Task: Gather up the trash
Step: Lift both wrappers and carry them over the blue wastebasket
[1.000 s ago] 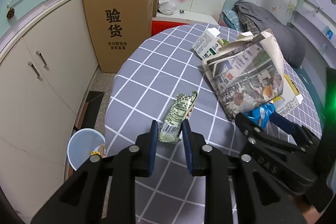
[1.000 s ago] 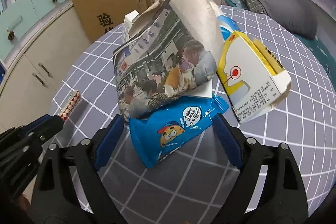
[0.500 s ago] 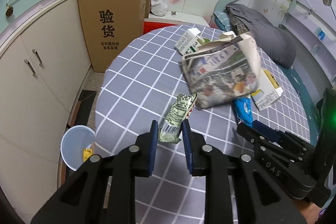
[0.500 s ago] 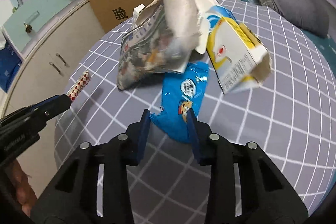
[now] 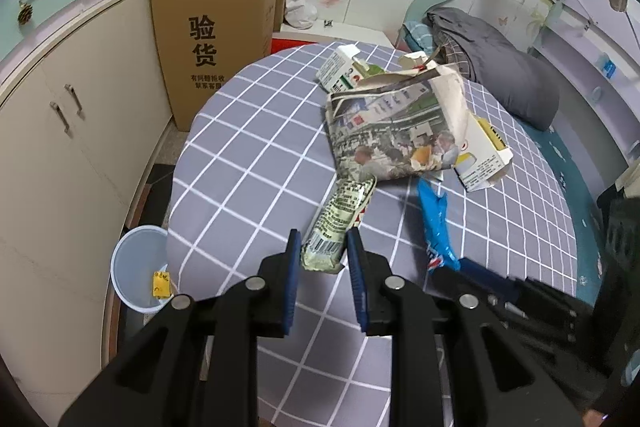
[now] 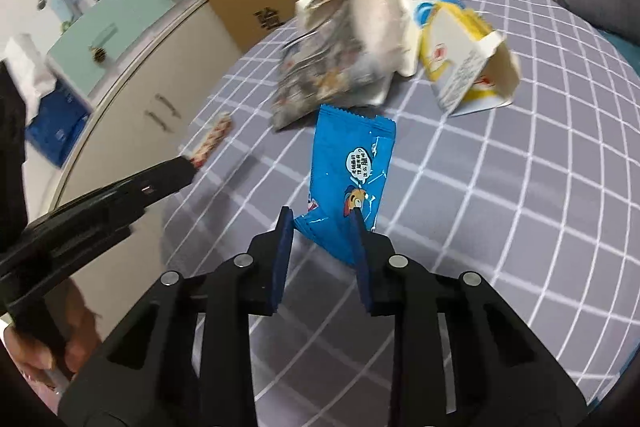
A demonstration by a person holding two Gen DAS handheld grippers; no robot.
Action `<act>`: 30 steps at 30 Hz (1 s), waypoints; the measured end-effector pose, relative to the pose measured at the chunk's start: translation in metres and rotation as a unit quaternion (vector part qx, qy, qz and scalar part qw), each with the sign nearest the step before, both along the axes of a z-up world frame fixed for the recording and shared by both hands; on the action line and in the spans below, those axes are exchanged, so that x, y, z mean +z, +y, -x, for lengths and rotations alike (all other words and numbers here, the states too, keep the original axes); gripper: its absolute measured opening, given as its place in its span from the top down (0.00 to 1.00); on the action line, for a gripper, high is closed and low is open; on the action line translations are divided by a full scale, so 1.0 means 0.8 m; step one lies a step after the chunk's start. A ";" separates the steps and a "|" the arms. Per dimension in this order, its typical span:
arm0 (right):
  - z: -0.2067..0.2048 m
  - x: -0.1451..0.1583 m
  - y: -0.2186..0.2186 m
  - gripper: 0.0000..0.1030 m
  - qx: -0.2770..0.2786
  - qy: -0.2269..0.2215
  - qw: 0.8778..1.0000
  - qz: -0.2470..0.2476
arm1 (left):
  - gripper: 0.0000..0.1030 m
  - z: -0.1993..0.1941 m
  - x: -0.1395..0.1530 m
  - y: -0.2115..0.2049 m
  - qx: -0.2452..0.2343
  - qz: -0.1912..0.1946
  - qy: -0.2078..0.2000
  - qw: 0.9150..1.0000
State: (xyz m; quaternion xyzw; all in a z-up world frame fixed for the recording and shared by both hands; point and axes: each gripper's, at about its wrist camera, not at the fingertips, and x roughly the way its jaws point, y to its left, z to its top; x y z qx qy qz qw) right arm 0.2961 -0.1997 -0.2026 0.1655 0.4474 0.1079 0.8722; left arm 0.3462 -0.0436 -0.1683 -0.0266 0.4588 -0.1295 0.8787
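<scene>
Trash was pinched in both tongs, the left tongs (image 5: 323, 251) narrowed on a green wrapper (image 5: 338, 223), the right tongs (image 6: 322, 231) having just closed on a blue wrapper (image 6: 352, 179), both lifted clear of the bench (image 5: 248, 163) for binning.

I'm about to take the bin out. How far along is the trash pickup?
One scrap is in the bin. The left tool holds a green wrapper, the right tool a blue wrapper. The newspaper and cartons remain on the table.
</scene>
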 end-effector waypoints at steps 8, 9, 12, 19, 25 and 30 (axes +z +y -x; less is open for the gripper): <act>0.006 0.005 0.036 0.76 0.033 -0.008 0.999 -0.021 | 0.78 0.012 -0.005 0.017 0.016 0.008 0.008 1.000; 0.005 0.005 0.039 0.76 0.036 -0.008 0.999 -0.022 | 0.78 0.014 -0.005 0.022 0.020 0.009 0.009 1.000; 0.004 0.006 0.050 0.76 0.040 -0.007 0.999 0.004 | 0.78 0.016 -0.009 0.031 0.029 0.010 0.014 0.999; 0.000 0.012 0.067 0.52 0.012 -0.021 0.997 0.078 | 0.78 0.017 -0.021 0.050 0.043 0.018 0.024 0.999; -0.015 0.007 0.072 0.51 -0.015 -0.019 0.993 0.118 | 0.78 0.013 -0.030 0.057 0.046 0.021 0.032 0.998; -0.029 -0.008 0.068 0.51 -0.014 0.003 0.993 0.118 | 0.78 0.012 -0.033 0.061 0.044 0.024 0.033 0.998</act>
